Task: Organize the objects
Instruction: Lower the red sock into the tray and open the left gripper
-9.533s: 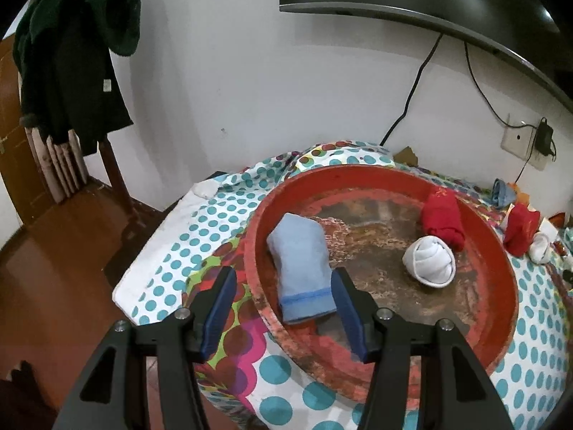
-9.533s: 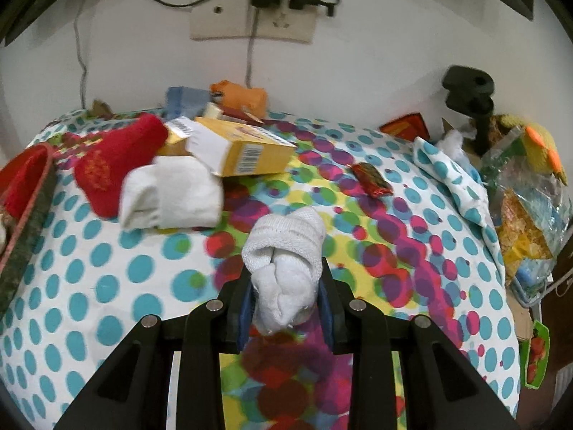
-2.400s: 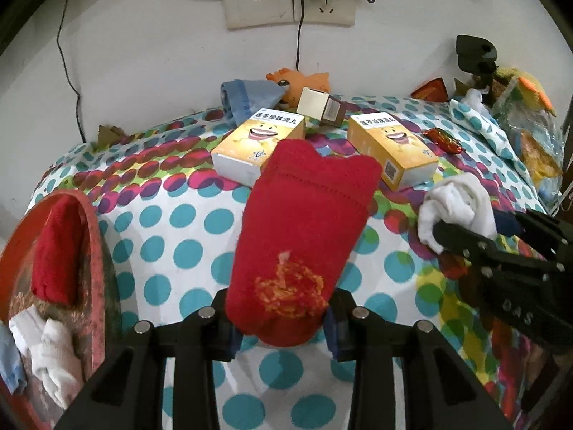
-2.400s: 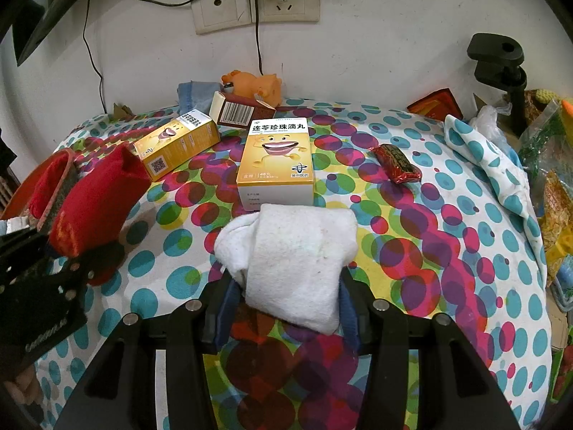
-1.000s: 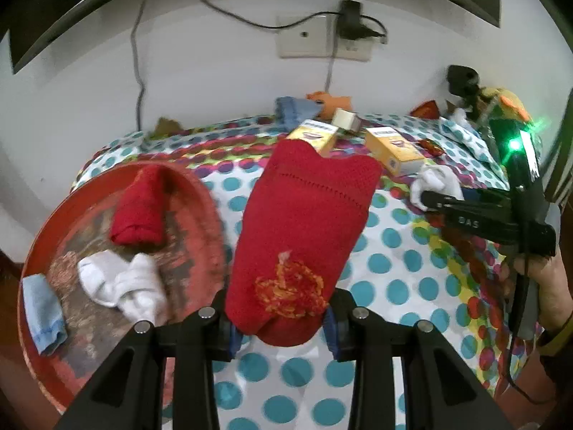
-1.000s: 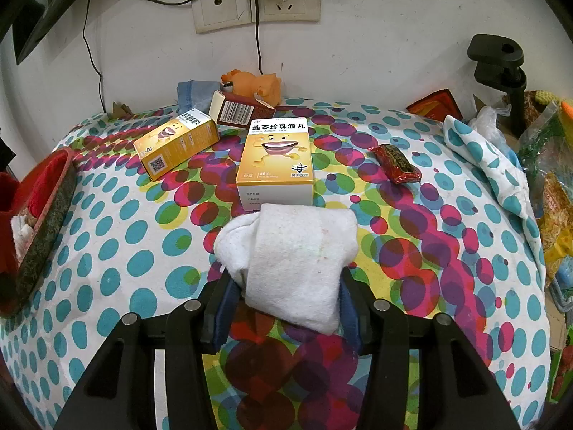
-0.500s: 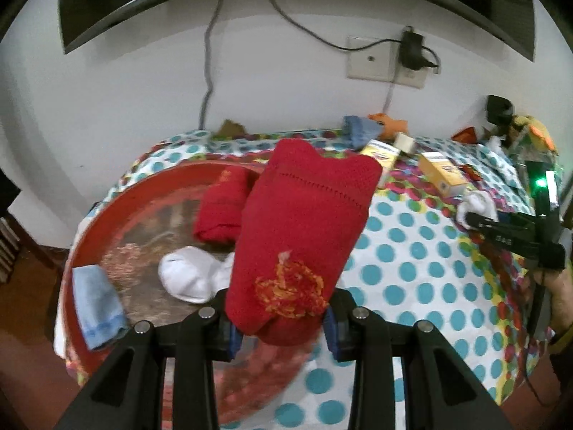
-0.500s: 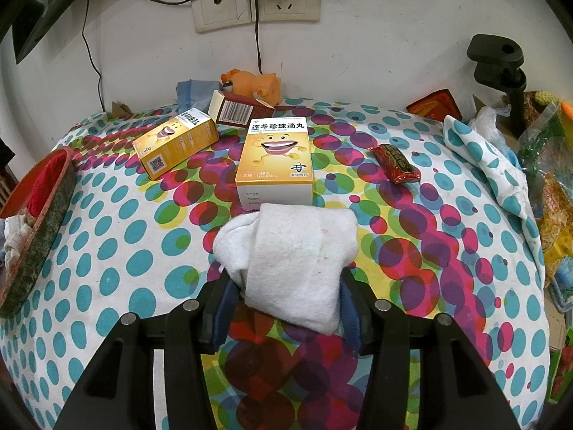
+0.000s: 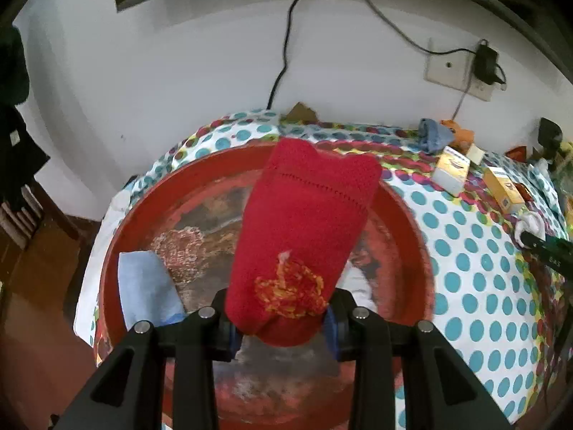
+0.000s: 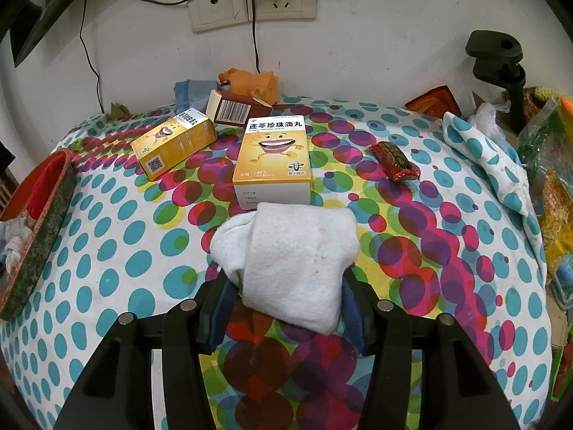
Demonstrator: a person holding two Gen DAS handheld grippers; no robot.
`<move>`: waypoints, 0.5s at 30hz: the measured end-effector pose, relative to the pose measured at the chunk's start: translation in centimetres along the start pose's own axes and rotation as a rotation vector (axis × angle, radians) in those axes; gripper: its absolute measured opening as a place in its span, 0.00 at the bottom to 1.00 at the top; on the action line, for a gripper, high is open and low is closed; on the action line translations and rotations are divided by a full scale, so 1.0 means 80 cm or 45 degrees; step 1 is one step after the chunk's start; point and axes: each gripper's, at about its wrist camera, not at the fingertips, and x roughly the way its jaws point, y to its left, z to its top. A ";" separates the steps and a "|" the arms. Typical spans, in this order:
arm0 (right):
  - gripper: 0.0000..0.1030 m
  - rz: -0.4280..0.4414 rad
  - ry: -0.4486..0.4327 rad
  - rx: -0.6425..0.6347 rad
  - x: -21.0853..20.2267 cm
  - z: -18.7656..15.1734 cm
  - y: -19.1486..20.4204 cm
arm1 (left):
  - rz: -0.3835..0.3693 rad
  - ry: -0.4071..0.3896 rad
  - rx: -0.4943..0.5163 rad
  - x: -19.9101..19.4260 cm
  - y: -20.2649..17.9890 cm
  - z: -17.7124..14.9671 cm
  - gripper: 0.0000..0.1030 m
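My left gripper (image 9: 281,326) is shut on a red sock (image 9: 304,229) with an orange-yellow pattern and holds it above the round red tray (image 9: 415,236). In the tray lie a light blue sock (image 9: 147,286) at the left and a white sock (image 9: 356,281), mostly hidden behind the red one. My right gripper (image 10: 286,308) is shut on a folded white sock (image 10: 297,258) just above the polka-dot tablecloth (image 10: 107,251). The tray's rim (image 10: 43,229) shows at the far left of the right wrist view.
Two yellow medicine boxes (image 10: 274,154) (image 10: 172,141), a brown box (image 10: 238,111), an orange toy (image 10: 256,84), a blue cloth (image 10: 189,91) and a red snack packet (image 10: 394,161) lie near the wall. Bags (image 10: 551,179) and a black stand (image 10: 501,68) crowd the right edge.
My left gripper has swung left with the red sock, from over the tablecloth to over the red tray. My right gripper has stayed still with the white sock.
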 end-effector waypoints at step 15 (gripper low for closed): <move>0.49 -0.001 0.000 0.000 0.000 -0.001 0.000 | 0.108 0.036 -0.071 0.042 0.051 0.024 0.35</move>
